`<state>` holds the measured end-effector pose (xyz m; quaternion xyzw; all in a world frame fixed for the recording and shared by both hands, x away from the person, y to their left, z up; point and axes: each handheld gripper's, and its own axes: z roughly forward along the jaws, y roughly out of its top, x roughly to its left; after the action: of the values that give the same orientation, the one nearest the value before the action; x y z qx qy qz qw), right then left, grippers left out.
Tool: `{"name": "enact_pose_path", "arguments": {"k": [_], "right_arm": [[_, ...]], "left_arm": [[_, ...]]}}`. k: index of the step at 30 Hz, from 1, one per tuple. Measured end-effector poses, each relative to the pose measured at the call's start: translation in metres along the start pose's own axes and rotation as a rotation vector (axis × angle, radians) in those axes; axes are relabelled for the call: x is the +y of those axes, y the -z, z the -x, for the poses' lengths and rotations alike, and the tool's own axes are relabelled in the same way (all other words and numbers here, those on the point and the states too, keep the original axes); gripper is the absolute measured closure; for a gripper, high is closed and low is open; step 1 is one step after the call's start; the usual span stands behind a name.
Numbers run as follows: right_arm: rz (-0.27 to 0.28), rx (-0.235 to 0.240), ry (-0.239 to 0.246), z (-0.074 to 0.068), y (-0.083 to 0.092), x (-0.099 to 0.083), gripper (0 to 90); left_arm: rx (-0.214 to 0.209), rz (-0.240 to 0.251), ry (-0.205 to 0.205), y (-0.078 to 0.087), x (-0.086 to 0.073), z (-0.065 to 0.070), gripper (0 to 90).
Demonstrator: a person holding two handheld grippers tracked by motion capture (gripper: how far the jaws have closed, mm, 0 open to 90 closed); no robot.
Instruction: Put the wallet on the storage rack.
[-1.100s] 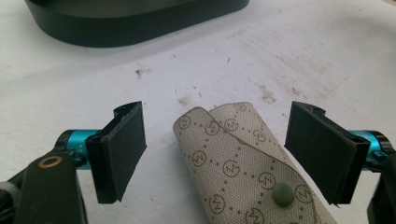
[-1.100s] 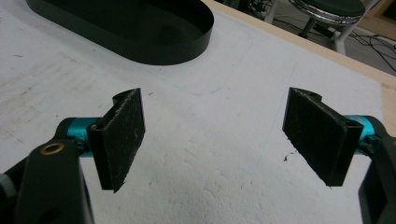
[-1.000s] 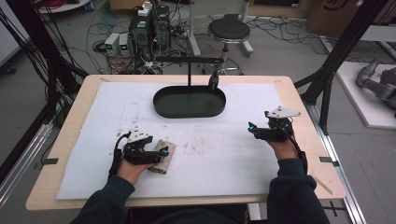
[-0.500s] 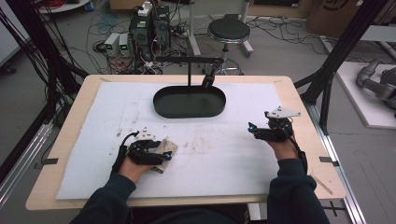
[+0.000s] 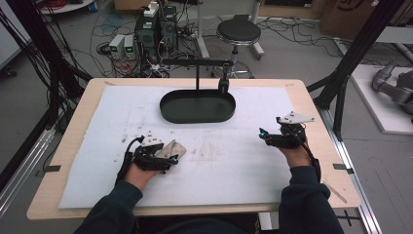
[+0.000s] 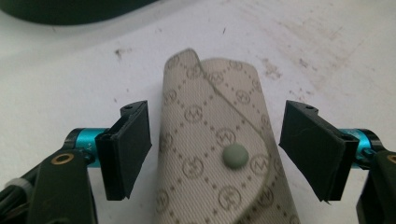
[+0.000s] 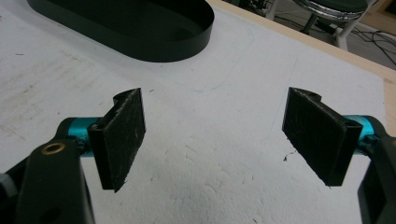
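1. The wooden desk (image 5: 311, 97) carries a white foam sheet (image 5: 234, 165), scuffed and speckled with dirt, which gives a slightly soft bed under everything.

2. At the far middle of the sheet sits a black oval tray with a low upright wall (image 5: 197, 106), with a black stand and arm rising just behind it. It lies well apart from the pouch.

3. The thing in hand is a beige fabric pouch with a printed monogram pattern, a curved flap and a grey snap button (image 6: 219, 154). It lies flat on the sheet at the near left (image 5: 171, 147), lengthwise between the left gripper's pads. I judge it light, soft and bendy, and not fragile. The woven cloth should give the pads fair friction, but an empty pouch may fold or sag if pinched at one end.

4. The best hold, as I see it, is across the two long edges near the snap, where flap and body overlap and the cloth is thickest. The loose flap corner at the far end looks a poor place to grab.

5. The left gripper (image 6: 215, 149) straddles the pouch. Its jaws have just been opening and now stand clear of both edges, pressing on nothing.

6. The right gripper (image 7: 212, 140) waits at the right of the sheet (image 5: 265, 136), jaws spread wide over bare foam and holding nothing.
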<state>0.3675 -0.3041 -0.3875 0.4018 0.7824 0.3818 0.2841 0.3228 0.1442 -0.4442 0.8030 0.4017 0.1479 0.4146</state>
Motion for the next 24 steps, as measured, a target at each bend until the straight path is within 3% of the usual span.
{"name": "enact_pose_path", "arguments": {"k": [9, 10, 14, 19, 21, 24], "right_arm": [[-0.004, 0.004, 0.003, -0.001, -0.001, 0.0, 22.0], [-0.004, 0.004, 0.003, -0.001, -0.001, 0.0, 22.0], [-0.005, 0.003, 0.0, -0.001, 0.0, 0.0, 22.9], [-0.006, 0.006, 0.001, -0.001, 0.0, 0.0, 23.8], [-0.006, 0.007, 0.001, -0.001, 0.0, 0.0, 23.8], [-0.006, 0.009, 0.001, -0.001, 0.0, 0.0, 23.8]], "left_arm": [[0.014, -0.048, -0.011, -0.002, -0.005, 0.005, 24.1], [0.023, -0.051, -0.033, -0.002, -0.005, 0.005, 26.5], [-0.003, -0.062, -0.046, 0.0, -0.003, 0.001, 33.0], [-0.014, -0.052, -0.066, 0.0, -0.001, 0.0, 37.5], [-0.035, -0.036, -0.039, -0.001, 0.0, -0.004, 38.3], [-0.05, -0.003, -0.033, 0.001, 0.002, -0.008, 38.9]]}}
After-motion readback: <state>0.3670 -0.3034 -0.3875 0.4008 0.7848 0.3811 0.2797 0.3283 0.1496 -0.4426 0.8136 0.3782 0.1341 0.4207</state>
